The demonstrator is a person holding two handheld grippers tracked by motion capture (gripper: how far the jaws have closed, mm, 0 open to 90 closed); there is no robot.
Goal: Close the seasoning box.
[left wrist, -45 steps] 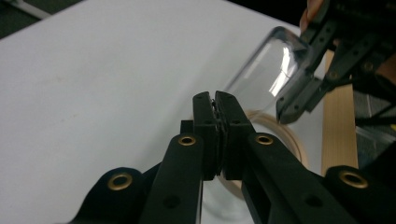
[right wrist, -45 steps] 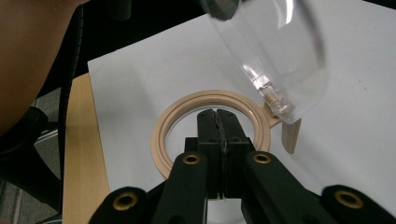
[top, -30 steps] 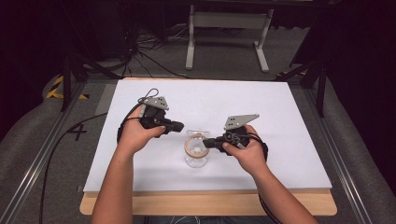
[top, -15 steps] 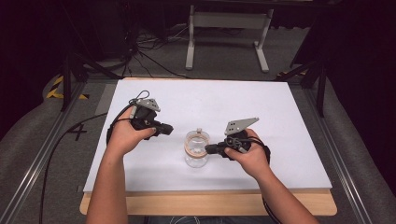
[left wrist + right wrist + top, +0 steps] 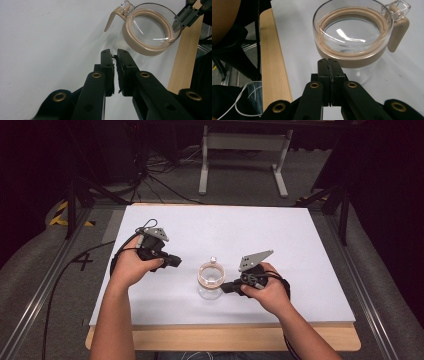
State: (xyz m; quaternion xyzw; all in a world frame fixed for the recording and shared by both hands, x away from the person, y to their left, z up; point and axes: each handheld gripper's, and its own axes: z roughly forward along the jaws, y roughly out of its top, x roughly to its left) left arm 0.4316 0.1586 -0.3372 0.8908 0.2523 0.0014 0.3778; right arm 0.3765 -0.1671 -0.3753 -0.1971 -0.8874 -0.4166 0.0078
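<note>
A clear glass carafe [image 5: 210, 277] with a beige collar and a beige handle [image 5: 111, 20] stands near the front of the white table [image 5: 280, 240]. My left gripper [image 5: 177, 261] lies to its left, a short way off. Its jaws [image 5: 114, 52] have just been opening; a narrow slit shows between them, with nothing in it. My right gripper [image 5: 224, 287] is shut, and its tips [image 5: 328, 60] rest right at the carafe's collar [image 5: 352, 58] on the side opposite the handle, gripping nothing. The right gripper [image 5: 186, 15] also shows past the carafe in the left gripper view.
The table's wooden front edge [image 5: 225, 337] runs just behind my hands. Beyond the table's far edge stand a white metal frame [image 5: 245, 142] and loose cables [image 5: 150, 175] on a dark floor. A black cable [image 5: 75, 265] trails off the left side.
My left gripper has drawn back a little to the left, away from the carafe, and its jaws have parted slightly. The right gripper and the carafe have stayed put.
</note>
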